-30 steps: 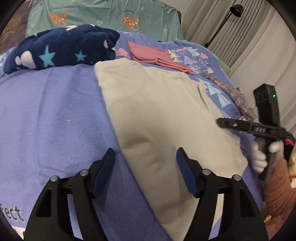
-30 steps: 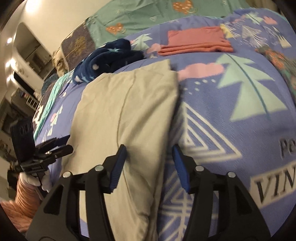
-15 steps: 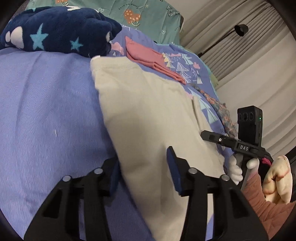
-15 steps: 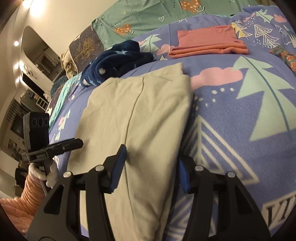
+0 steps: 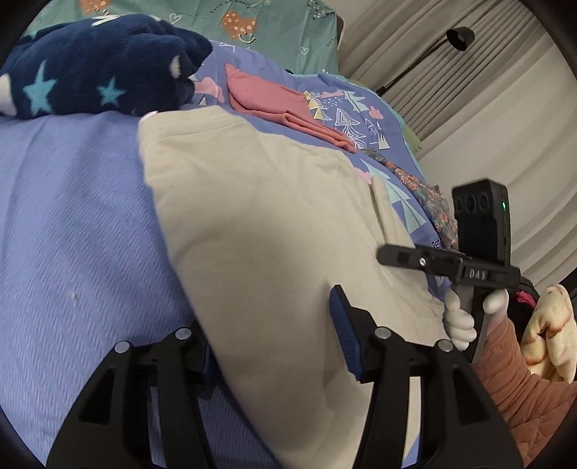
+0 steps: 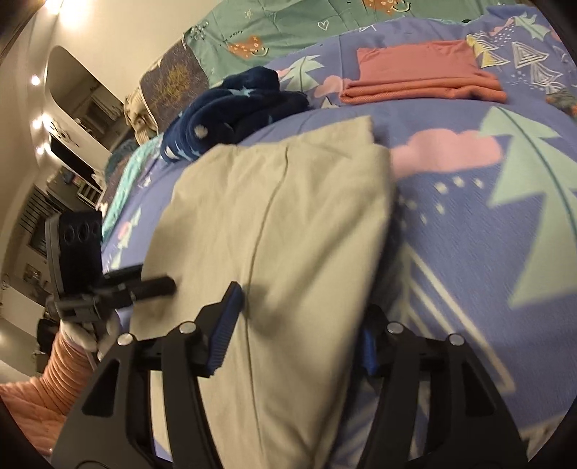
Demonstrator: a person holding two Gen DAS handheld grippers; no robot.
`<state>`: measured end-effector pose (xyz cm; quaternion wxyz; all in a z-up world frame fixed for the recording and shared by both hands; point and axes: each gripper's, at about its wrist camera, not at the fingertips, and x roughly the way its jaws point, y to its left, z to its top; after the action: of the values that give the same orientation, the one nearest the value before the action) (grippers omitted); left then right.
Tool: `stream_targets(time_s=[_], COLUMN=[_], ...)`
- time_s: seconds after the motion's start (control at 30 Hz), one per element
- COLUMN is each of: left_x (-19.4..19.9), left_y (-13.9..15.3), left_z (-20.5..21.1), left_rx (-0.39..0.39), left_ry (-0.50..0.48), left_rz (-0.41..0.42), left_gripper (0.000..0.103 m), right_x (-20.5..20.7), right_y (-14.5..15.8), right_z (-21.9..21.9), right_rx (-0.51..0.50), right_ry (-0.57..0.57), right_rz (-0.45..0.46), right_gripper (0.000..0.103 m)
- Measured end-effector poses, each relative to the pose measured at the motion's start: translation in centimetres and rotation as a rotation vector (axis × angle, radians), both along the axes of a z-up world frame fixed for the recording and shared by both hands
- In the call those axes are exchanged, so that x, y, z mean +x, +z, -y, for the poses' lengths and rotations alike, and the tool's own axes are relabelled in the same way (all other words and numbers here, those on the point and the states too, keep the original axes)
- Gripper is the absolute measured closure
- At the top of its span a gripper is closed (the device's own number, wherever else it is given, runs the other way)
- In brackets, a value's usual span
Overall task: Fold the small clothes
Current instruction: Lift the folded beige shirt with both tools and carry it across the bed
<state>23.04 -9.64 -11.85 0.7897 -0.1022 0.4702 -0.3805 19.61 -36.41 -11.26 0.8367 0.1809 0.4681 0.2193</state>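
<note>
A beige garment [image 5: 259,223] lies folded lengthwise on the purple bedspread [image 5: 72,231]; it also shows in the right wrist view [image 6: 274,231]. My left gripper [image 5: 274,335] is open, one finger under the garment's left edge and one on top. My right gripper [image 6: 299,324] is open and straddles the garment's right edge the same way. Each gripper shows in the other's view, the right gripper [image 5: 400,258] at the garment's far side, the left gripper [image 6: 158,285] likewise.
A dark blue star-patterned fleece [image 5: 93,61] is heaped at the far end of the bed. A folded pink garment [image 5: 277,101] lies beside it, and a floral piece [image 5: 429,202] at the right edge. A green pillow [image 5: 230,21] and a floor lamp [image 5: 458,36] stand behind.
Both grippers have slid forward onto the garment's near edges, with one finger of each now under the cloth. The jaws have narrowed slightly.
</note>
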Motion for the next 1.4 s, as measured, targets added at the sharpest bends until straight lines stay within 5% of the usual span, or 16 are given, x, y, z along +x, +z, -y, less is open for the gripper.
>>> stream_targets(time_s=[0.17,0.4,0.9,1.4], left_x=[0.0,-1.3,-9.5,-17.4], left_y=[0.1,2.2,12.7,17.5], left_z=[0.3,1.0,4.0,12.8], left_rx=[0.019,0.096,0.107,0.136], left_ry=[-0.001,0.011,-0.051,-0.174], left_rz=[0.032,0.156,0.451,0.589], left_gripper=[0.054,0.082,0.085,0.085], right_x=[0.4,-2.0,-12.3,-22.3], right_y=[0.4,3.2,12.9,16.7], right_z=[-1.0,-3.9,-3.4,3.7], right_rx=[-0.060,-0.258,-0.343,-0.402], right_ry=[0.000,-0.019,-0.096,-0.291], right_rz=[0.027,0.159,0.426,0.506], right_gripper=[0.052,0.082,0.085,0.085])
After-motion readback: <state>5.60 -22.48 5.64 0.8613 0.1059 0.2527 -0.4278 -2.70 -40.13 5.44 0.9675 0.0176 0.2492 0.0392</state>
